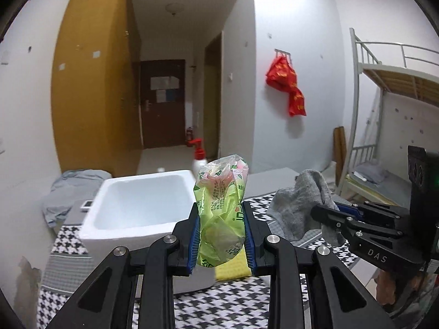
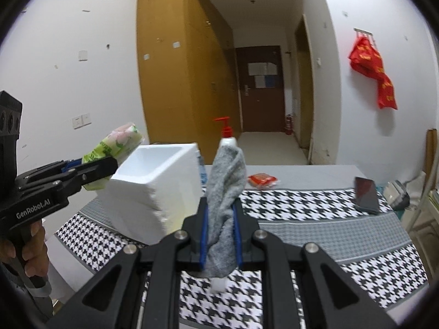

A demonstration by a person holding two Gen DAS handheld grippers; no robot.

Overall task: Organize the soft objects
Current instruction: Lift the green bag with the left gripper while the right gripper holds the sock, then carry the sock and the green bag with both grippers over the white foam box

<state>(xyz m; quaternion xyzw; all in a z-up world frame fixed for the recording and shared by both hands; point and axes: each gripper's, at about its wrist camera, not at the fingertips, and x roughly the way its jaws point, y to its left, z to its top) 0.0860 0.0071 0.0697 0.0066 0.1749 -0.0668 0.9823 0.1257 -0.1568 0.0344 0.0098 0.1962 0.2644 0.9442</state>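
My left gripper (image 1: 221,213) is shut on a green plastic tissue pack (image 1: 221,208) and holds it in the air just right of the white foam box (image 1: 137,208). My right gripper (image 2: 221,211) is shut on a grey sock (image 2: 225,192) that hangs between the blue pads, above the tablecloth and right of the foam box (image 2: 156,189). In the left wrist view the right gripper (image 1: 323,213) holds the sock (image 1: 299,205) at the right. In the right wrist view the left gripper (image 2: 101,167) holds the tissue pack (image 2: 115,142) left of the box.
A houndstooth tablecloth (image 2: 315,205) covers the table. A red-pump bottle (image 2: 226,134) stands behind the box. A red packet (image 2: 262,179) and a dark phone (image 2: 366,194) lie further right. A yellow sponge (image 1: 230,267) lies below the tissue pack. A bunk bed (image 1: 384,109) stands at the right.
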